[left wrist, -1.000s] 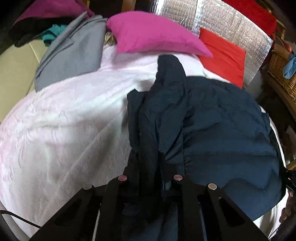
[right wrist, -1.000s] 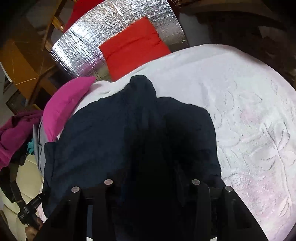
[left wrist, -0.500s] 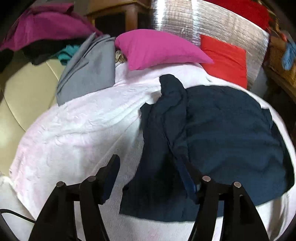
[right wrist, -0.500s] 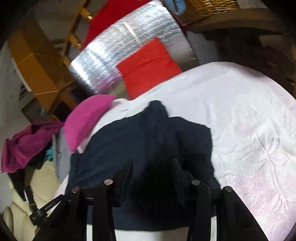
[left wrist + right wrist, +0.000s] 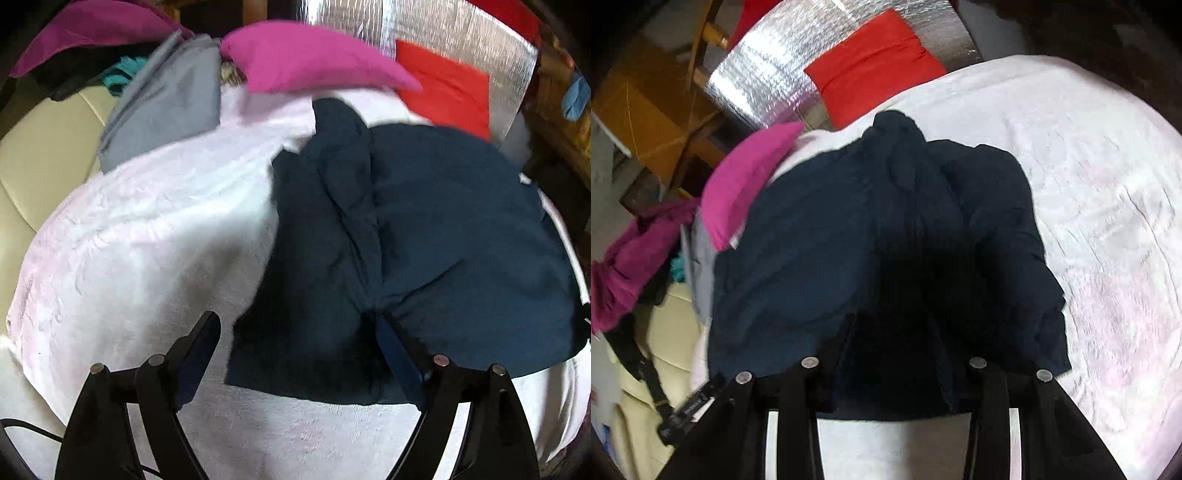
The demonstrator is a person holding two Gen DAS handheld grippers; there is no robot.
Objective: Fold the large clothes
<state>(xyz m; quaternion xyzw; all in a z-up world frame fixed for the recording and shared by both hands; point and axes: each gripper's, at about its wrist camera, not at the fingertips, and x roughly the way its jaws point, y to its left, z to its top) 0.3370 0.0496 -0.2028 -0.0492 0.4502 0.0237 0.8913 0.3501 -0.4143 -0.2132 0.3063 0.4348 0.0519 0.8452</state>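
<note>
A large navy quilted garment (image 5: 443,221) lies on a pale pink blanket (image 5: 147,240), its left part folded over in a long ridge. My left gripper (image 5: 295,328) hangs above its near left corner. The jaws are opening wide, and the cloth lies loose between them with nothing pressing on it. In the right wrist view the same garment (image 5: 849,221) fills the middle. My right gripper (image 5: 895,332) is over its near edge with the fingers partly apart. Dark cloth fills the gap, and the pads are lost against it.
A pink pillow (image 5: 314,55), a red cushion (image 5: 447,88) and a silver foil panel (image 5: 443,26) line the far end. A grey garment (image 5: 166,99) lies far left beside a cream sofa (image 5: 37,147). Bare blanket (image 5: 1089,184) spreads right of the garment.
My left gripper let go of the navy fold, opened wide and drew back; the fold dropped flat on the bed. The right gripper's finger gap looks much the same.
</note>
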